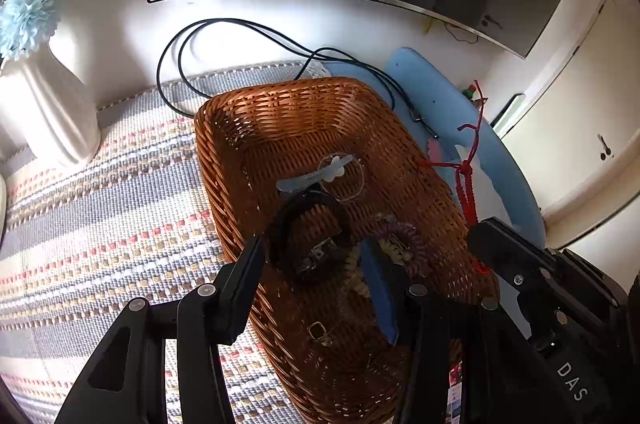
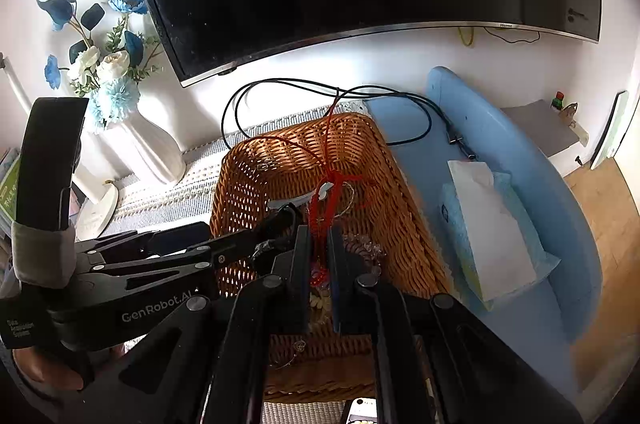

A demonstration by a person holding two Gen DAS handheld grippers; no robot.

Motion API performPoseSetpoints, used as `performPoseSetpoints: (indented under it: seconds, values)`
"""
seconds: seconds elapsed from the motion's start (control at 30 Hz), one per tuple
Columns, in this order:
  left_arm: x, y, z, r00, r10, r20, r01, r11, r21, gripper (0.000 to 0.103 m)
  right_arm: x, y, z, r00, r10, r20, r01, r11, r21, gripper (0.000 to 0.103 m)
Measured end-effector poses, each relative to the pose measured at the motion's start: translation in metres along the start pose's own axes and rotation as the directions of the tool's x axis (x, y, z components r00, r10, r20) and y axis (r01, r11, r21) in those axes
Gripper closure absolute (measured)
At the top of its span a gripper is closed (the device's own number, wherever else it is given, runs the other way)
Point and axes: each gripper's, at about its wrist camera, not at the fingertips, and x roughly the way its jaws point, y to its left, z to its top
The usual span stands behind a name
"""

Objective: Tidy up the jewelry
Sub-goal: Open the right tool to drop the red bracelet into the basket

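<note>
Supporting surface: a woven striped mat [image 1: 100, 216] in grey, cream and pink bands. Directly on it: 1 wicker basket [image 1: 240, 191], 1 white ribbed vase [image 1: 48, 111] at the left rear, and part of a looped black cable [image 1: 176, 63]. A blue tray [image 2: 520, 304] sits just beside the basket's right side.

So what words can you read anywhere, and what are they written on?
"GenRobot.AI": side of the black left gripper.
"DAS": body of the black right gripper.
"Hisense": bottom edge of the big black television.
Small white label on the left gripper: too blurred to read.
</note>
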Motion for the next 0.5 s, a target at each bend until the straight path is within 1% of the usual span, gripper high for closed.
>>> performPoseSetpoints:
  seconds: [0.13,0.17,0.2,0.23,0.27,0.33,0.4,0.47,0.5]
  values:
    - [-0.004,0.0,-0.001,1.0,0.004,-0.008,-0.004,1.0,0.004,0.051,0.0,0.001,0.0,1.0,-0.004,-0.007,0.004,1.0,0.003,0.091]
    - [-0.003,0.0,0.0,1.0,0.008,-0.012,-0.007,1.0,0.005,0.051,0.001,0.0,0.0,1.0,-0.004,-0.009,0.004,1.0,0.004,0.088]
    - [-0.003,0.001,-0.001,1.0,0.013,-0.016,-0.013,1.0,0.007,0.051,0.001,0.0,0.0,1.0,-0.007,-0.01,0.007,1.0,0.007,0.08]
    - [-0.003,0.002,-0.001,1.0,0.018,-0.017,-0.018,1.0,0.007,0.049,0.001,-0.001,0.0,1.0,-0.012,-0.011,0.012,1.0,0.008,0.075]
    - [-0.003,0.002,-0.001,1.0,0.025,-0.019,-0.025,1.0,0.006,0.045,0.001,-0.002,0.0,1.0,-0.015,-0.009,0.015,1.0,0.011,0.066]
    - [-0.002,0.004,-0.002,0.999,0.044,-0.022,-0.044,0.999,-0.001,0.042,0.0,-0.004,0.0,1.0,-0.015,-0.002,0.015,1.0,0.02,0.057]
    - [-0.002,0.007,-0.002,0.998,0.052,-0.026,-0.052,0.999,-0.006,0.042,-0.003,-0.005,0.0,1.0,-0.019,0.007,0.019,1.0,0.025,0.043]
    - [-0.001,0.009,-0.002,0.998,0.062,-0.027,-0.062,0.998,-0.008,0.038,-0.006,-0.005,0.0,0.999,-0.025,0.021,0.025,0.999,0.025,0.036]
    - [-0.001,0.01,-0.002,0.998,0.064,-0.029,-0.065,0.998,-0.012,0.037,-0.007,-0.006,0.0,0.999,-0.024,0.028,0.023,0.999,0.025,0.036]
